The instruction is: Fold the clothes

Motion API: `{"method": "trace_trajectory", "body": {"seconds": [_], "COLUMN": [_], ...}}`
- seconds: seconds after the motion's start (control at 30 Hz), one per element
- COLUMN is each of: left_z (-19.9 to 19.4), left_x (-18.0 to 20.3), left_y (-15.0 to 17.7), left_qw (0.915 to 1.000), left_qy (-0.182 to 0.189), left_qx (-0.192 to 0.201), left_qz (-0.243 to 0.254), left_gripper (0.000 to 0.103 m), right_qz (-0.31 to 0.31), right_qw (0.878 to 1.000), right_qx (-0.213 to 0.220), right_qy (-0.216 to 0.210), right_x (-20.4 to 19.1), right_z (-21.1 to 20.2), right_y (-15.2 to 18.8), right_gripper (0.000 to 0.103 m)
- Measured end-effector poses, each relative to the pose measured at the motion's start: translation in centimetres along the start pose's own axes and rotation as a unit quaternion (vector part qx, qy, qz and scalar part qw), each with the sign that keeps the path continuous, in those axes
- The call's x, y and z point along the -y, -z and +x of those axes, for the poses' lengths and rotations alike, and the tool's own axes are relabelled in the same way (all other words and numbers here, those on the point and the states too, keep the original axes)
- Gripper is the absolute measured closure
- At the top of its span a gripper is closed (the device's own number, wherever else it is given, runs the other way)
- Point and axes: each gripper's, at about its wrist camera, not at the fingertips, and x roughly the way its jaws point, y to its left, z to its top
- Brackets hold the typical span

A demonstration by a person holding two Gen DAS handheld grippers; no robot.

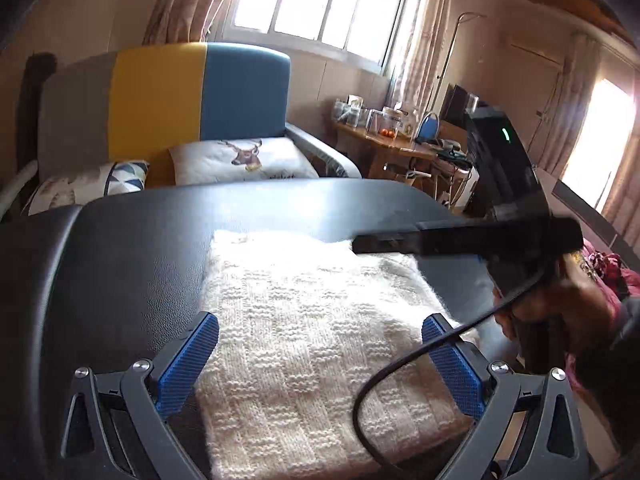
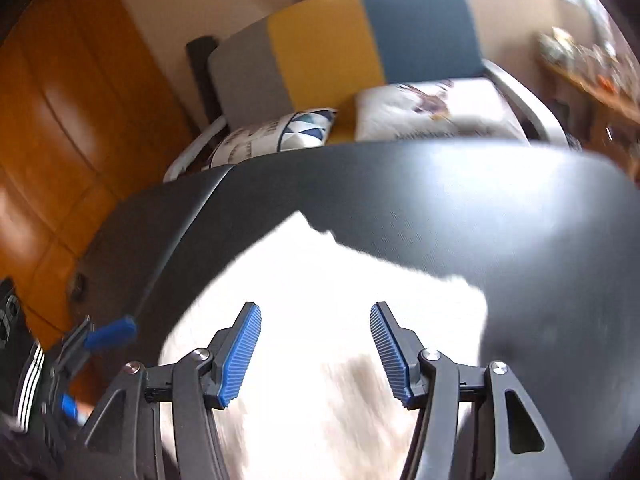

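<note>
A cream knitted sweater (image 1: 320, 328) lies folded into a rectangle on a black table (image 1: 120, 264). My left gripper (image 1: 320, 328) hovers open over its near end, one blue pad (image 1: 188, 364) off the left edge and the other at the right edge. The right gripper's black body (image 1: 480, 236) reaches in from the right above the sweater's far corner, held by a hand (image 1: 560, 308). In the blurred right wrist view the right gripper (image 2: 316, 316) stands open above the bright sweater (image 2: 320, 280), nothing between its pads. The left gripper's blue pad (image 2: 110, 332) shows at the lower left.
Behind the table stands a grey, yellow and blue sofa (image 1: 180, 96) with two printed cushions (image 1: 240, 160). A wooden side table (image 1: 392, 144) with jars is at the back right. Wooden cabinet doors (image 2: 60, 120) stand to the left. A black cable (image 1: 400, 368) crosses the left gripper.
</note>
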Motion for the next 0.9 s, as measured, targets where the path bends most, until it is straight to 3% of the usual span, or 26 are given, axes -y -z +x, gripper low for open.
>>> {"method": "trace_trajectory", "body": {"seconds": [0.13, 0.27, 0.33, 0.5, 0.6, 0.7, 0.83, 0.9], "left_z": [-1.5, -2.4, -4.1, -4.0, -2.1, 0.2, 3.7, 3.2], "left_x": [1.4, 0.8, 0.1, -5.6, -6.0, -5.4, -5.0, -5.0], "left_y": [0.9, 0.3, 0.5, -1.0, -0.7, 1.1, 5.0, 5.4], "left_qw": [0.9987, 0.9927, 0.9919, 0.9952, 0.9962, 0.9945, 0.9838, 0.9862], "left_qy": [0.018, 0.104, 0.114, 0.042, -0.001, -0.02, -0.034, -0.033], "left_qx": [-0.003, -0.05, -0.051, -0.032, -0.038, -0.083, -0.168, -0.153], "left_qz": [0.048, 0.032, 0.023, -0.083, -0.078, -0.06, -0.052, -0.056], "left_gripper": [0.001, 0.001, 0.001, 0.001, 0.001, 0.001, 0.001, 0.001], "right_qz": [0.063, 0.074, 0.057, -0.059, -0.097, -0.098, -0.073, -0.062], "right_qw": [0.996, 0.989, 0.988, 0.996, 0.993, 0.993, 0.995, 0.996], "right_qx": [0.065, 0.13, 0.146, 0.052, 0.004, -0.048, -0.04, -0.035], "right_qy": [0.004, 0.02, 0.002, -0.043, -0.067, -0.045, -0.047, -0.054], "right_x": [3.3, 4.3, 3.9, -1.5, -4.3, -4.5, -2.8, -2.3], "right_z": [-3.7, -8.1, -10.4, -9.0, -6.7, -3.8, -2.7, -2.7], "right_y": [1.7, 1.6, 1.5, 4.0, 7.4, 10.3, 12.0, 12.2], "right_gripper": [0.045, 0.045, 0.045, 0.045, 0.045, 0.045, 0.048, 0.048]}}
